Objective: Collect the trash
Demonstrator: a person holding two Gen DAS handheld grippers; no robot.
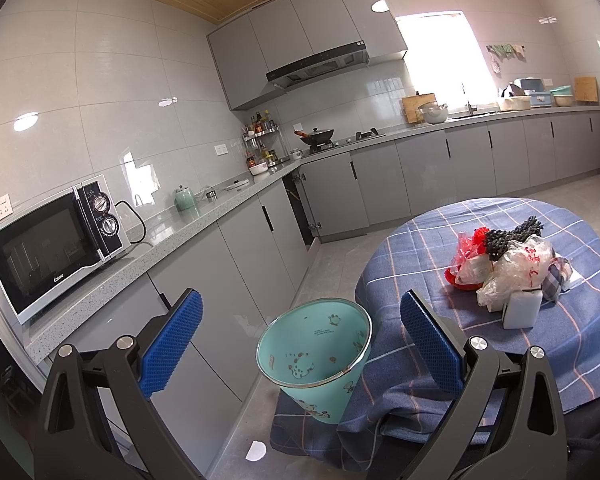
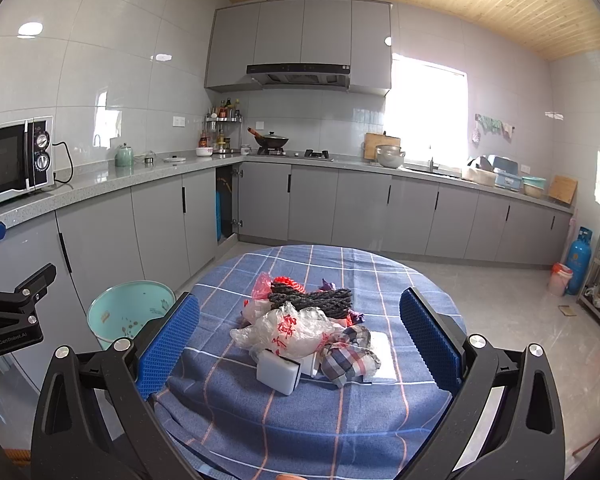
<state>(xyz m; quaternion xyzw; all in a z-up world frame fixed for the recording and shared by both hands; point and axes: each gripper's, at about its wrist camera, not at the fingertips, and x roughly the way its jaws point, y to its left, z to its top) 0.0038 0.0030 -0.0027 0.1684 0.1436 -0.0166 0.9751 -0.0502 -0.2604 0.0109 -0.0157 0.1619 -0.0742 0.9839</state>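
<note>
**Both grippers poised, wide apart and holding nothing, before the first pick from the trash pile.**

Nearest, the right gripper [image 2: 299, 340] hangs released over the round table [image 2: 380, 432], its blue ribbed pads [image 2: 430, 338] framing the heap; the left gripper [image 1: 300, 344] is likewise spread, aimed at the bin [image 1: 314, 354] on the floor just beside the table edge. The pile is best worked from the top and front: a white foam block [image 2: 278, 374] is rigid enough to pinch squarely, whereas the crinkled clear plastic bag [image 2: 288, 330] and the checked cloth wad [image 2: 350, 356] probably need a deep bite on a bunched fold. Behind lie a coil of dark braided rope [image 2: 316, 300] and a red bag [image 2: 262, 286]. The bin is smooth, turquoise, tapered, metal-rimmed and open-mouthed. Farther off stand grey cabinets [image 2: 364, 208].
</note>
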